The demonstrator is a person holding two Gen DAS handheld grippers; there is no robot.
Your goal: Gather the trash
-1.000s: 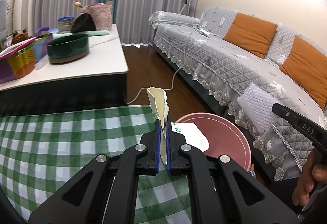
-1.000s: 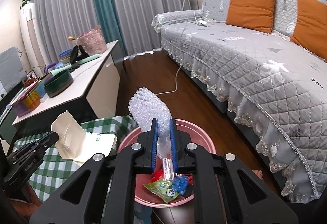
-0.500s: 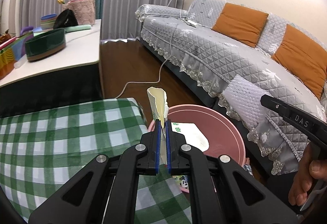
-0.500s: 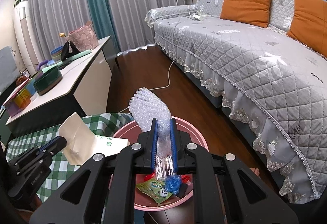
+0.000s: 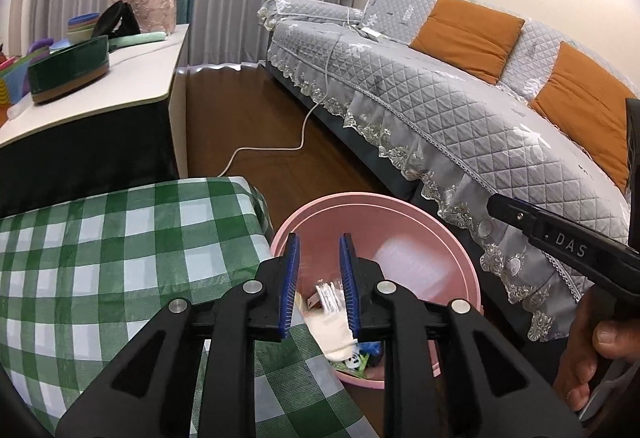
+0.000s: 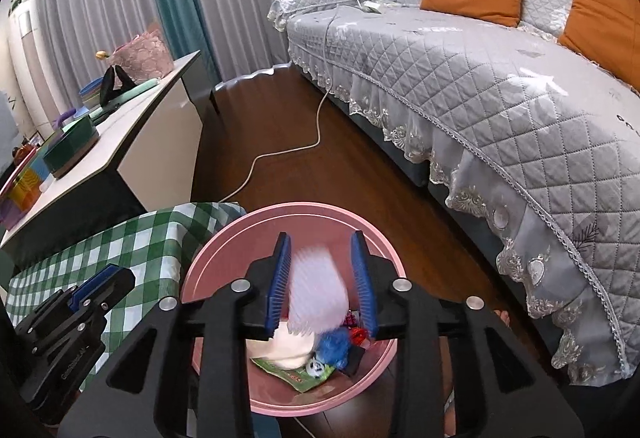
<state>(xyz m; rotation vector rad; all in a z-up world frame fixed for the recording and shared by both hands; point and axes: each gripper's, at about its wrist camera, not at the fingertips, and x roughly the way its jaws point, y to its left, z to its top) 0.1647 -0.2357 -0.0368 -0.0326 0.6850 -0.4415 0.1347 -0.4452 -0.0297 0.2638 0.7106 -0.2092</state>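
**Both grippers parted over the pink basin**

We record the left gripper (image 5: 318, 278) with its blue-padded fingers (image 5: 289, 284) set narrowly apart, nothing between them; its jaws have just been opening. Seen through the gap, the cream paper wrapper (image 5: 334, 332) lies in the pink basin (image 5: 400, 214) below.

We record the right gripper (image 6: 322, 284) with fingers (image 6: 280, 286) somewhat wider, also just opened. The bubble wrap (image 6: 316, 290) appears blurred between them, clear of both pads, above the basin (image 6: 224, 250).

Basin contents, right view: cream wrapper (image 6: 288, 352), blue crumpled piece (image 6: 334, 348), green panda-print packet (image 6: 304, 372), a red scrap (image 6: 358, 336).

Adjoining: a green-checked cloth (image 5: 112, 262) covering the worktop just beside the basin; dark wood floor (image 5: 256, 126) with a white cable (image 5: 272, 150); a grey quilted sofa (image 5: 460, 110) with orange cushions (image 5: 468, 34); a white side table (image 5: 92, 94) bearing a green bowl (image 5: 68, 74). A person's hand (image 5: 596, 358) holds the right gripper's handle.
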